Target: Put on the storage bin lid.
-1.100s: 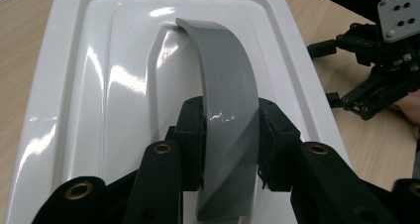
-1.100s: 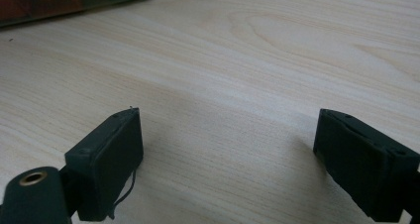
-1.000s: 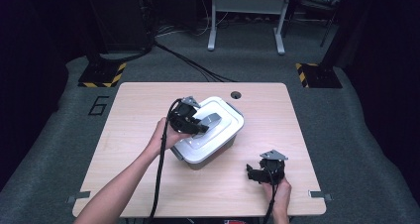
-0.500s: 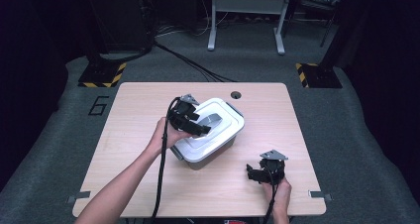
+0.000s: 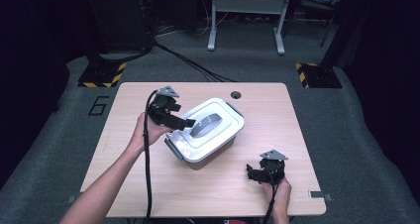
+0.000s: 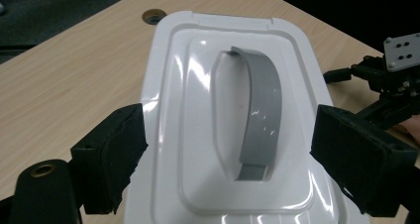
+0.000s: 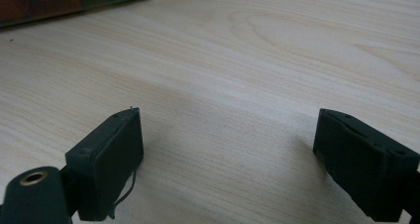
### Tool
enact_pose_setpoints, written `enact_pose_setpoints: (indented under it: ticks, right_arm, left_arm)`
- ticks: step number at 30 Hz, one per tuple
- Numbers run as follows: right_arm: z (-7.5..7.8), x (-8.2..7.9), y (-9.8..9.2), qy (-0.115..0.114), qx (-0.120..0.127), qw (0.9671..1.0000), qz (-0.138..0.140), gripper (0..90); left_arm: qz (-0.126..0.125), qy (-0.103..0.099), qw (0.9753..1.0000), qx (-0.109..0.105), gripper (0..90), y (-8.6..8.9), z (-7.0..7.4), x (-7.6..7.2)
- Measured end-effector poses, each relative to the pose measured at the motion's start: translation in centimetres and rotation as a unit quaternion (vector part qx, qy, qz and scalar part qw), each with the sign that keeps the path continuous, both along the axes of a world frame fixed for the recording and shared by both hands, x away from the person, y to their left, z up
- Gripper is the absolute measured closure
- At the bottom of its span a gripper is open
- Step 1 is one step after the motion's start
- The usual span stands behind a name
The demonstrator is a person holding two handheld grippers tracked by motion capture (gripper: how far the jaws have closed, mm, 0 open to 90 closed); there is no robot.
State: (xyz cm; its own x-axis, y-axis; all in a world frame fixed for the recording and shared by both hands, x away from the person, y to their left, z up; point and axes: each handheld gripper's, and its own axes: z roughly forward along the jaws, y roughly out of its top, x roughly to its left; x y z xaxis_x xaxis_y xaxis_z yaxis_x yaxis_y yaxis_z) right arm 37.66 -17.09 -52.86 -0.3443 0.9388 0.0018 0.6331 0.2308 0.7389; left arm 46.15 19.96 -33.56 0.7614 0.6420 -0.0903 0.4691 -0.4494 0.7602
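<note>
A white box with a lid sits near the middle of the wooden table, turned at an angle to the table's edges. Its lid is on, and a grey handle lies folded flat in a shallow hollow along the lid's middle. A small round hole in the tabletop lies just beyond the box, toward the far edge.

The left gripper hangs over the near-left end of the box, held in the person's left hand. In the left gripper view its jaws stand wide apart, one on each side of the lid, with the grey handle between them; whether the pads touch the lid's rim cannot be told. They grip nothing.

The right gripper rests low over the table, to the right of the box and nearer the person, well apart from it, held in the right hand. In the right gripper view its jaws also stand wide, with bare wood between them
</note>
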Motion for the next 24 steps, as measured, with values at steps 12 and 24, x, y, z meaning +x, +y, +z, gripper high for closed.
enact_pose_setpoints:
  ticks: [12, 24]
  right_arm:
    - [0.0, 0.0, 0.0, -0.001, -0.004, 1.0, 0.0, 11.2]
    - [0.0, 0.0, 0.0, 0.0, -0.002, 1.0, 0.0, 11.2]
  left_arm:
    - [0.059, -0.019, 0.9979, 0.02, 9.7, 6.5, -1.3, -1.9]
    - [0.103, 0.012, 0.9943, 0.028, 7.3, 10.3, -6.0, -2.8]
